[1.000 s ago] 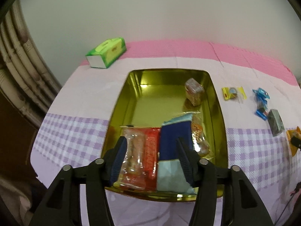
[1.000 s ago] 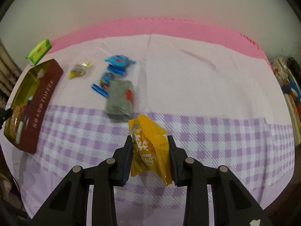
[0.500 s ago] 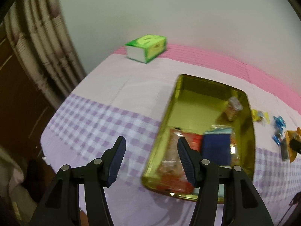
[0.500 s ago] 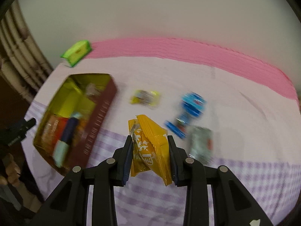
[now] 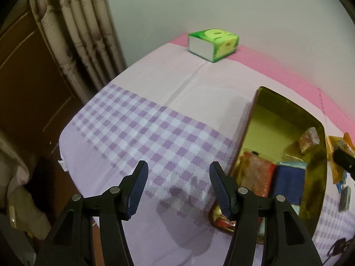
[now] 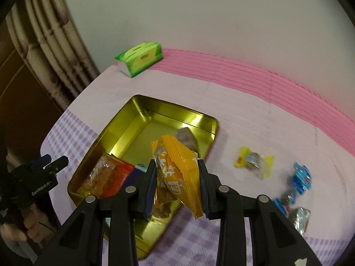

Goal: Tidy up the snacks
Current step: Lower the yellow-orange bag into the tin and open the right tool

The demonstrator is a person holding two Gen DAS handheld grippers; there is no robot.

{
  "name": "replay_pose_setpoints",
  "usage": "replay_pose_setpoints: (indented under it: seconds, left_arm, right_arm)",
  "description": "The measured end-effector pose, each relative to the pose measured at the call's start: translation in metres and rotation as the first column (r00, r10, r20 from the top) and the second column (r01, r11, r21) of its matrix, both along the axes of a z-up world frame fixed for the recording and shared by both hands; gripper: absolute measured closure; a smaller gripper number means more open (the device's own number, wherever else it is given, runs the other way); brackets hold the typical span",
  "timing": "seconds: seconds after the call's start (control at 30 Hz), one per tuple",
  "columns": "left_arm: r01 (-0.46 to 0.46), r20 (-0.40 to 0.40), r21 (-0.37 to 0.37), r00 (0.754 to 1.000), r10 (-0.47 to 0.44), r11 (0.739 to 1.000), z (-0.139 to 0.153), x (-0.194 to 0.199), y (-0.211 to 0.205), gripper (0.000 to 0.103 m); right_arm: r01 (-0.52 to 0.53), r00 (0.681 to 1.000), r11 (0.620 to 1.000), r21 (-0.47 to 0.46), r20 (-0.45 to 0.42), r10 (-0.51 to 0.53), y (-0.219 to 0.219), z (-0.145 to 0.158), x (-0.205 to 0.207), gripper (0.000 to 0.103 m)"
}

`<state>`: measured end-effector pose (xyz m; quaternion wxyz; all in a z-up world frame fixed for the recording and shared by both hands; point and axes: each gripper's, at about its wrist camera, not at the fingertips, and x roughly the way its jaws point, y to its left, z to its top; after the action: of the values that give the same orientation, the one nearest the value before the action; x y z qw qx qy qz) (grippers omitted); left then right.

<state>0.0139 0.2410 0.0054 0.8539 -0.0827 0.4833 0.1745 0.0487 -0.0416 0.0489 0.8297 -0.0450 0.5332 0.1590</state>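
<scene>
Snack sorting, gold tin on a covered table

Writing: white characters on the yellow packet [image 6: 177, 173], not legible; "GenRobot.AI" on the left gripper [image 5: 177, 190]. Surface: tablecloth [image 5: 155, 102], lilac check, pale band, pink stripe; grey wall, curtain [image 5: 73, 33] at 10 o'clock; green tissue pack [image 5: 214, 44] at 12. Right gripper [image 6: 176, 186] is clamped on the yellow packet, over the tin [image 6: 124, 130]. Left gripper stands apart, empty, over the checks, tin at its 3 o'clock. Loose sweets [image 6: 254, 161] lie at 3 o'clock.
</scene>
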Motion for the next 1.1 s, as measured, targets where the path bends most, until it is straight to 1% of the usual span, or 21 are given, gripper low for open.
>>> replay_pose_setpoints:
  seconds: [0.03, 0.07, 0.1, 0.27, 0.37, 0.67, 0.77, 0.8, 0.87, 0.9, 0.97, 1.0, 1.07, 1.1]
  left_arm:
    - [-0.01, -0.004, -0.001, 1.0, 0.01, 1.0, -0.001, 0.0, 0.002, 0.045]
    - [-0.019, -0.009, -0.002, 1.0, 0.019, 1.0, -0.002, 0.001, 0.004, 0.045]
    - [-0.025, -0.016, -0.004, 1.0, 0.025, 1.0, -0.004, 0.001, 0.005, 0.045]
    - [-0.023, -0.041, -0.016, 0.999, 0.022, 1.0, -0.01, 0.004, 0.006, 0.045]
    - [-0.02, -0.035, -0.003, 0.999, 0.02, 1.0, -0.01, 0.005, 0.006, 0.045]
    - [-0.019, -0.043, -0.007, 0.999, 0.018, 1.0, -0.012, 0.006, 0.007, 0.045]
    - [-0.015, -0.042, -0.006, 0.999, 0.015, 1.0, -0.011, 0.007, 0.007, 0.045]
    - [-0.013, -0.042, -0.004, 0.999, 0.013, 1.0, -0.011, 0.007, 0.006, 0.045]
    - [-0.014, -0.042, -0.003, 0.999, 0.014, 1.0, -0.011, 0.007, 0.006, 0.045]
    - [-0.013, -0.042, -0.003, 0.999, 0.013, 1.0, -0.011, 0.007, 0.006, 0.045]
    - [-0.013, -0.042, -0.004, 0.999, 0.013, 1.0, -0.011, 0.007, 0.006, 0.045]
    - [-0.013, -0.042, -0.003, 0.999, 0.013, 1.0, -0.011, 0.007, 0.005, 0.045]
    - [-0.013, -0.041, -0.002, 0.999, 0.013, 1.0, -0.011, 0.007, 0.005, 0.045]
    - [-0.013, -0.042, -0.002, 0.999, 0.013, 1.0, -0.011, 0.007, 0.005, 0.045]
  right_arm:
    - [-0.006, 1.0, 1.0, -0.002, -0.004, 0.006, 0.004, 0.002, 0.01, 0.072]
    - [-0.015, 1.0, 1.0, -0.003, -0.009, 0.015, 0.002, 0.0, 0.008, 0.072]
    - [-0.021, 1.0, 1.0, -0.005, -0.013, 0.021, 0.019, -0.003, 0.014, 0.072]
    - [-0.057, 0.998, 0.998, -0.04, -0.03, 0.056, 0.027, -0.014, 0.021, 0.072]
    - [-0.057, 0.997, 0.997, -0.057, -0.045, 0.054, 0.012, -0.017, 0.022, 0.072]
    - [-0.055, 0.997, 0.995, -0.081, -0.066, 0.05, -0.011, -0.017, 0.018, 0.071]
    - [-0.062, 0.996, 0.994, -0.088, -0.066, 0.056, -0.005, -0.016, 0.015, 0.071]
    - [-0.063, 0.996, 0.994, -0.087, -0.067, 0.057, -0.01, -0.015, 0.012, 0.071]
    - [-0.062, 0.996, 0.994, -0.087, -0.069, 0.056, 0.005, -0.02, 0.022, 0.071]
    - [-0.062, 0.996, 0.994, -0.085, -0.07, 0.056, -0.001, -0.019, 0.019, 0.07]
    - [-0.061, 0.996, 0.994, -0.085, -0.071, 0.055, 0.012, -0.024, 0.021, 0.07]
    - [-0.061, 0.996, 0.995, -0.083, -0.073, 0.055, 0.011, -0.024, 0.02, 0.069]
    - [-0.057, 0.996, 0.995, -0.079, -0.077, 0.051, 0.025, -0.028, 0.029, 0.067]
    - [-0.056, 0.996, 0.995, -0.079, -0.079, 0.05, 0.012, -0.023, 0.026, 0.067]
